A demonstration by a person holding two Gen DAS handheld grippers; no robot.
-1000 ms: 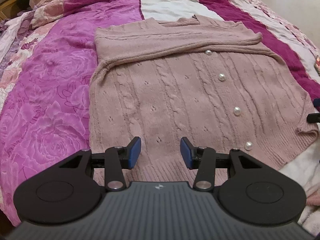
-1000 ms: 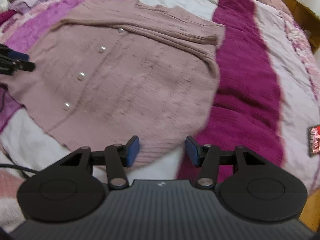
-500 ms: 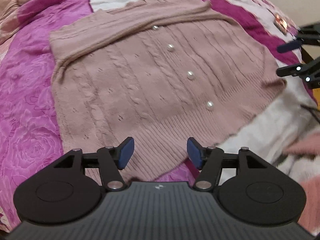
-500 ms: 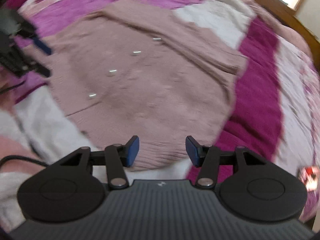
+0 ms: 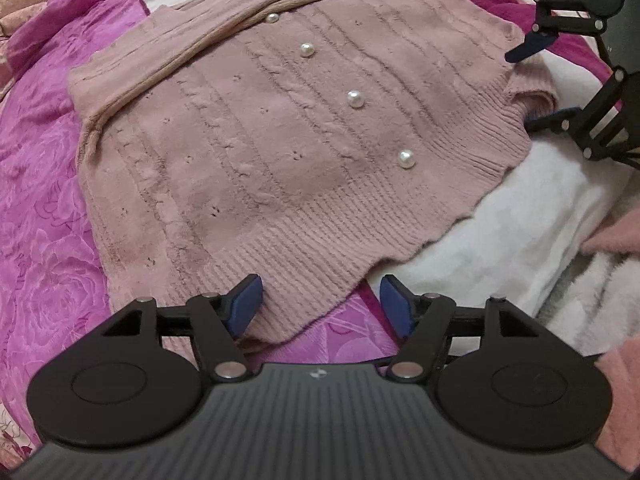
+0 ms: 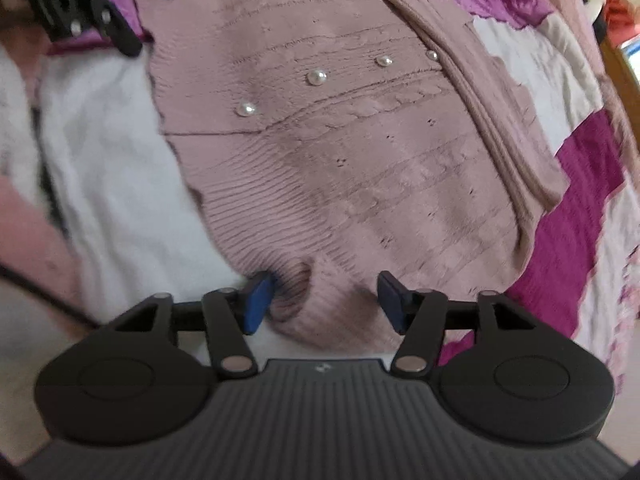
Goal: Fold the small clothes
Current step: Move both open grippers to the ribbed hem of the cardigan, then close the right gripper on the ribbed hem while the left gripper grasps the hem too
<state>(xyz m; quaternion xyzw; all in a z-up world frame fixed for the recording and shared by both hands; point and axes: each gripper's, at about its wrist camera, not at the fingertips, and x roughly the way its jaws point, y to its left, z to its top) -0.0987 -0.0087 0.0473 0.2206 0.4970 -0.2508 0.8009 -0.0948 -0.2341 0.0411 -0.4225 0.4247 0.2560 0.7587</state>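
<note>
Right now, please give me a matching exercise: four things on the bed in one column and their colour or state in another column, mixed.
Things:
1. cardigan
2. buttons
3. left gripper
4. bed cover

Descriptions:
A. magenta, rose pattern
B. dusty pink, cable knit
C. jaws opening over a hem corner
D. pearl white, round

Pairs: 1-B, 2-D, 3-C, 4-A

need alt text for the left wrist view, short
A pink knit cardigan with pearl buttons lies flat on a magenta bedspread, sleeves folded across its top. The left gripper, fingers opening, hovers at the hem's near corner with nothing gripped. The right gripper is at the far hem corner, upper right.
</note>
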